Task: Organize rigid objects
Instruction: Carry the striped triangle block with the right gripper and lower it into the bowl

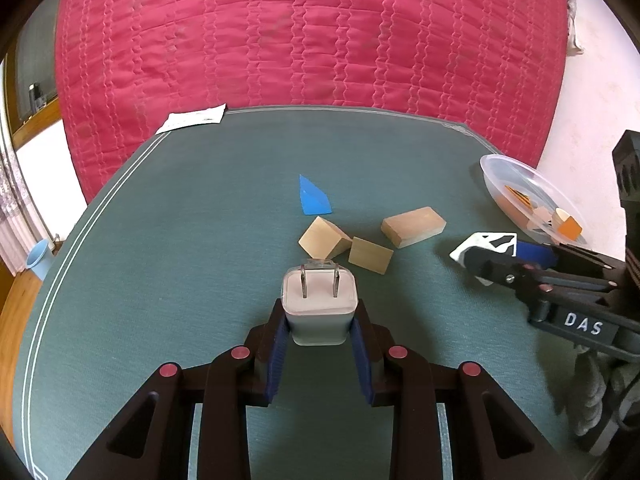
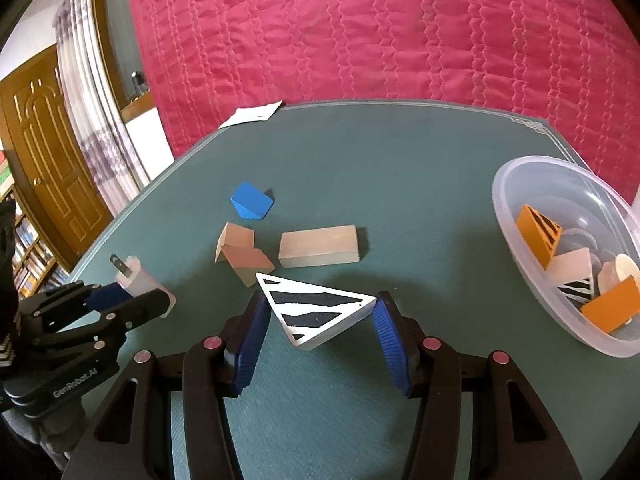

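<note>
1. left tongs (image 1: 319,322) clamp white plastic plug adapter (image 1: 319,300).
2. right tongs (image 2: 320,320) pinch zebra-striped white wooden triangle (image 2: 316,306).
3. clear plastic bowl (image 2: 520,172), to their right, holds several blocks.
4. beyond both: blue wedge (image 2: 252,200), three plain wooden blocks (image 2: 318,246) left.

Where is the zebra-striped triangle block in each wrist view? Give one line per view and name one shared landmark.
Left wrist: zebra-striped triangle block at right, between the right gripper fingers, below the clear bowl.
Right wrist: lower centre, between the blue pads.
Shared landmark: the blue block beyond the wooden blocks.
</note>
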A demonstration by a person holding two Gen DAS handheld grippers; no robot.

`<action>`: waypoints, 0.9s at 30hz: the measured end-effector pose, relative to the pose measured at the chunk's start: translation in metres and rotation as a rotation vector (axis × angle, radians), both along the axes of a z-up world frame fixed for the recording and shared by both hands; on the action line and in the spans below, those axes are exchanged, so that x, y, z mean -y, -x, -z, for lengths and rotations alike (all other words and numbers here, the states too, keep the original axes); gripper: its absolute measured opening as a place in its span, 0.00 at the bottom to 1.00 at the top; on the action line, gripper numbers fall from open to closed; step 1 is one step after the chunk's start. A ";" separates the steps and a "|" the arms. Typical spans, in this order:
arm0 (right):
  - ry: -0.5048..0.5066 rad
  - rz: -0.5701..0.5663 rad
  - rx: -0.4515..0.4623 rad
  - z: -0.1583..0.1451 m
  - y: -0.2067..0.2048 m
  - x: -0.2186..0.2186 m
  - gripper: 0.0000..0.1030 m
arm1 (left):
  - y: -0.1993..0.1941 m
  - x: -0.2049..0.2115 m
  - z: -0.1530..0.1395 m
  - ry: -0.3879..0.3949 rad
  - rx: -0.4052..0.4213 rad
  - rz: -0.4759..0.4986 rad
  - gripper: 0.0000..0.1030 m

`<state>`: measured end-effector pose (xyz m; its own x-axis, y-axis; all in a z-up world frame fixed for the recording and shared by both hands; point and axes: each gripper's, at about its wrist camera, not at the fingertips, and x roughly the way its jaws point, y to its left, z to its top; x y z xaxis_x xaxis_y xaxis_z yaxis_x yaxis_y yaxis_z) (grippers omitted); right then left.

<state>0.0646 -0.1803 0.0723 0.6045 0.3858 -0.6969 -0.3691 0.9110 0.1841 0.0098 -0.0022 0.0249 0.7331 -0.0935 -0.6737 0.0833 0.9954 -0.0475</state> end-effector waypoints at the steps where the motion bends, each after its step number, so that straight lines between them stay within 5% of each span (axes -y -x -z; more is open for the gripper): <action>1: -0.004 0.007 0.004 -0.001 0.000 0.003 0.53 | 0.000 0.001 0.000 0.000 0.000 0.001 0.31; 27: -0.027 0.306 0.049 -0.027 -0.017 0.133 0.53 | 0.001 0.021 -0.002 0.002 -0.007 0.036 0.31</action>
<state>0.0811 -0.3130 0.0989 0.7279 0.1986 -0.6563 -0.0875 0.9762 0.1984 0.0092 -0.0231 0.0266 0.7248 -0.1208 -0.6783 0.1184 0.9917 -0.0501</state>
